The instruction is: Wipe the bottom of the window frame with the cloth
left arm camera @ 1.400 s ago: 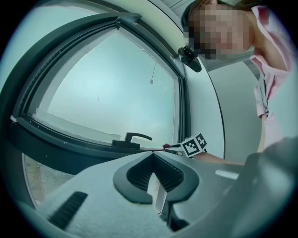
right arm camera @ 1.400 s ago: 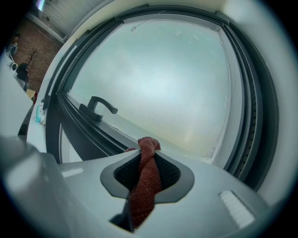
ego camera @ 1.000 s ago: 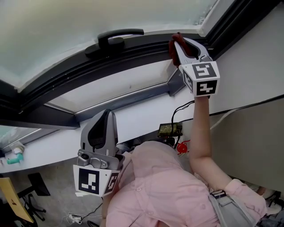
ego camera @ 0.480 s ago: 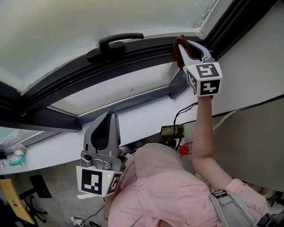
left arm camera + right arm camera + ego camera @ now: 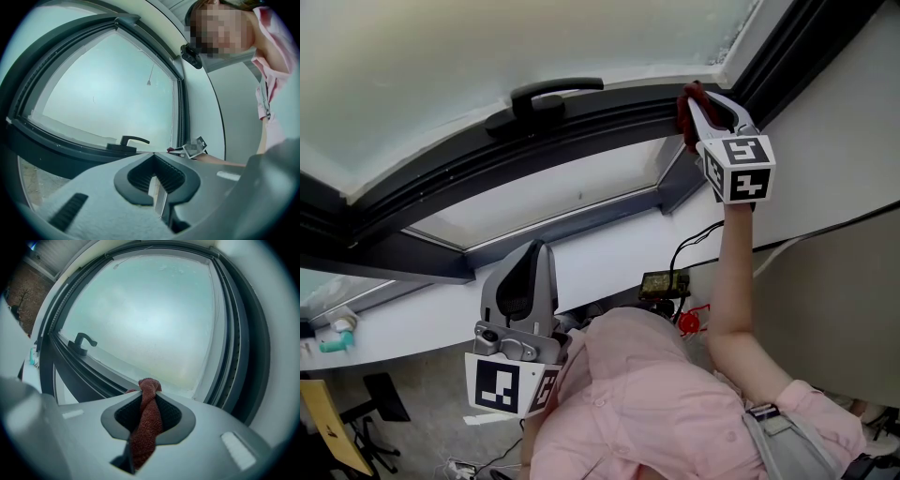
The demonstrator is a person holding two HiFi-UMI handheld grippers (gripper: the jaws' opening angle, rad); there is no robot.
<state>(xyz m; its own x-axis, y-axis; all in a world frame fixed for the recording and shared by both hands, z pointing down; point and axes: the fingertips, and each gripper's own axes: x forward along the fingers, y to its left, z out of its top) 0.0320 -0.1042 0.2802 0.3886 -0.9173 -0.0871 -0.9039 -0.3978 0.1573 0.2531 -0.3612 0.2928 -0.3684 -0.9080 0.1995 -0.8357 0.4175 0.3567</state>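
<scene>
My right gripper [image 5: 694, 103] is shut on a red-brown cloth [image 5: 145, 423], whose bunched end [image 5: 687, 105] presses on the dark bottom rail of the window frame [image 5: 609, 108] near its right corner. In the right gripper view the cloth pokes out past the jaw tips toward the frosted pane [image 5: 145, 319]. My left gripper [image 5: 525, 272] hangs low beside the person's body, shut with nothing in it, well away from the frame. In the left gripper view the right gripper [image 5: 180, 151] shows small, to the right of the handle.
A black window handle [image 5: 546, 97] sits on the bottom rail left of the cloth. The frame's right upright [image 5: 787, 47] rises just beyond the right gripper. A white sill [image 5: 609, 248] runs below. Cables and a small device [image 5: 664, 279] hang under it.
The right gripper has slid the cloth rightward along the bottom rail toward the corner. The left gripper has drifted slightly right and down.
</scene>
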